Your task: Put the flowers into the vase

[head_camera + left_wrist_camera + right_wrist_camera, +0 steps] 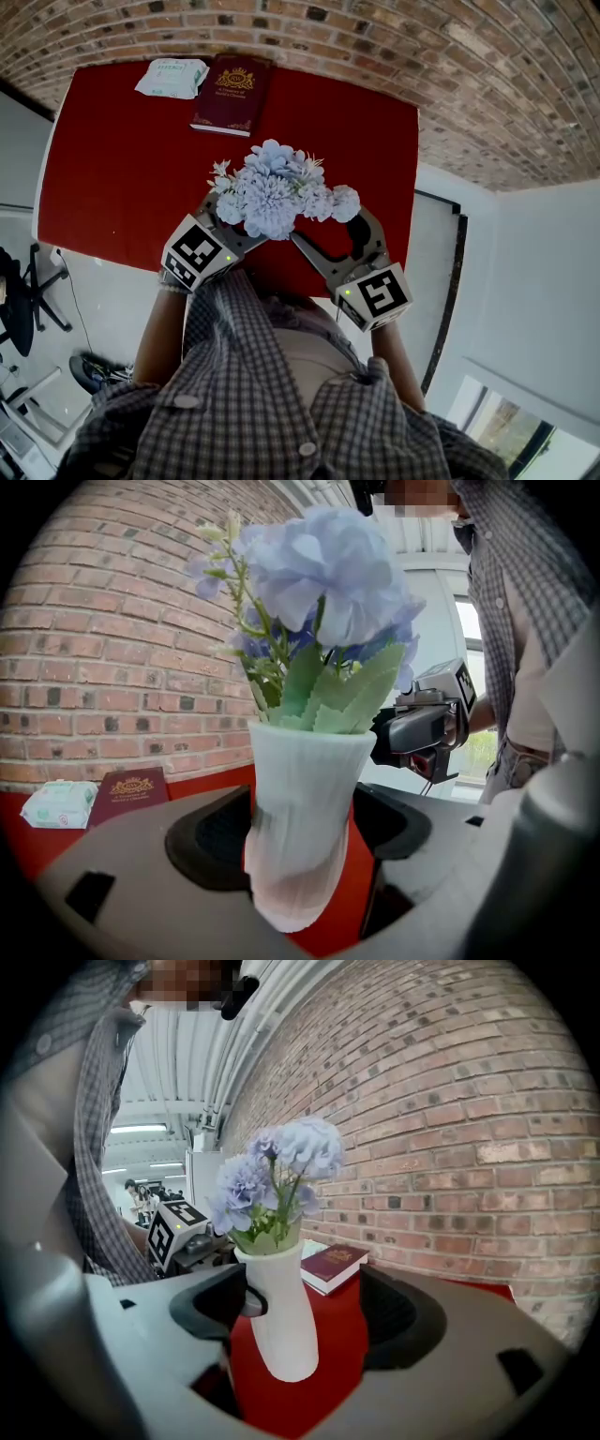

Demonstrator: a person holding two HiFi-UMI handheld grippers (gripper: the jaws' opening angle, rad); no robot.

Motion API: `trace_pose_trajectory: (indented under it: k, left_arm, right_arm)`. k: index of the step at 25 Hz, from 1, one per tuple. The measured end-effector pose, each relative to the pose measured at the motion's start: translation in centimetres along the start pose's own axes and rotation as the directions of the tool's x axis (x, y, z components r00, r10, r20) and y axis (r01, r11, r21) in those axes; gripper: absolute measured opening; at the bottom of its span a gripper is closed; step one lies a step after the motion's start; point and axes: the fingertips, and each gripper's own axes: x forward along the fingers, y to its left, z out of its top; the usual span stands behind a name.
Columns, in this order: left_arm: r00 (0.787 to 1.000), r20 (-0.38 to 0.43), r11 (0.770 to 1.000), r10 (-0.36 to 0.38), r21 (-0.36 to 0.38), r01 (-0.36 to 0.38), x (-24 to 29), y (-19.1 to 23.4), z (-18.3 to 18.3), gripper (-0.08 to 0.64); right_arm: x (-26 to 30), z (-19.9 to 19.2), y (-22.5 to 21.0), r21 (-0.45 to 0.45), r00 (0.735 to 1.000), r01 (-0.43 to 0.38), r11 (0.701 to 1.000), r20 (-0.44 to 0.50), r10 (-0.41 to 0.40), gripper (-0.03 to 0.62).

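Seen from the head, the flowers [277,192] cover the vase [302,817] entirely. In the left gripper view the vase's foot is blurred. Beyond the flowers, print on the white packet [172,77] is too small to read.

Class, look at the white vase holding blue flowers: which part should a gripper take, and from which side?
Take the white vase on its slim body below the flared rim, coming in level from the side. It stands about upright, and the blue flowers fill its mouth, blocking any approach from above. The left gripper grips it there.
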Motion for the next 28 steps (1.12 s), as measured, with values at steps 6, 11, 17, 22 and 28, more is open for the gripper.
trace_pose_trajectory:
  k: [6, 11, 17, 22, 28]
  left_arm:
    - [1.000, -0.008, 1.000, 0.023, 0.021, -0.022, -1.3, 0.1, 0.3, 0.333]
    - [0.998, -0.043, 0.999, 0.044, 0.024, -0.043, -3.0, 0.0, -0.6, 0.333]
    - [0.991, -0.090, 0.995, 0.098, 0.011, -0.097, -4.9, 0.4, -2.3, 0.332]
    - [0.982, -0.094, 0.986, 0.165, 0.043, -0.162, -6.8, 0.6, -2.4, 0.194]
    - [0.969, -0.068, 0.970, 0.239, 0.049, -0.236, -8.6, 1.1, -1.9, 0.022]
  right_arm:
    - [-0.6, -0.8, -0.8, 0.026, 0.999, 0.020, 0.999, -0.050, -0.019, 0.374]
    - [-0.7, -1.2, -1.0, 0.046, 0.998, 0.023, 0.999, -0.057, -0.020, 0.374]
    - [-1.3, -2.3, -1.2, 0.038, 0.996, 0.029, 0.999, -0.087, -0.025, 0.337]
    - [-1.9, -1.9, -2.1, 0.017, 0.997, 0.074, 0.997, -0.039, -0.074, 0.168]
    - [-4.2, -2.2, -4.1, 0.081, 0.979, 0.202, 0.976, -0.050, -0.198, 0.016]
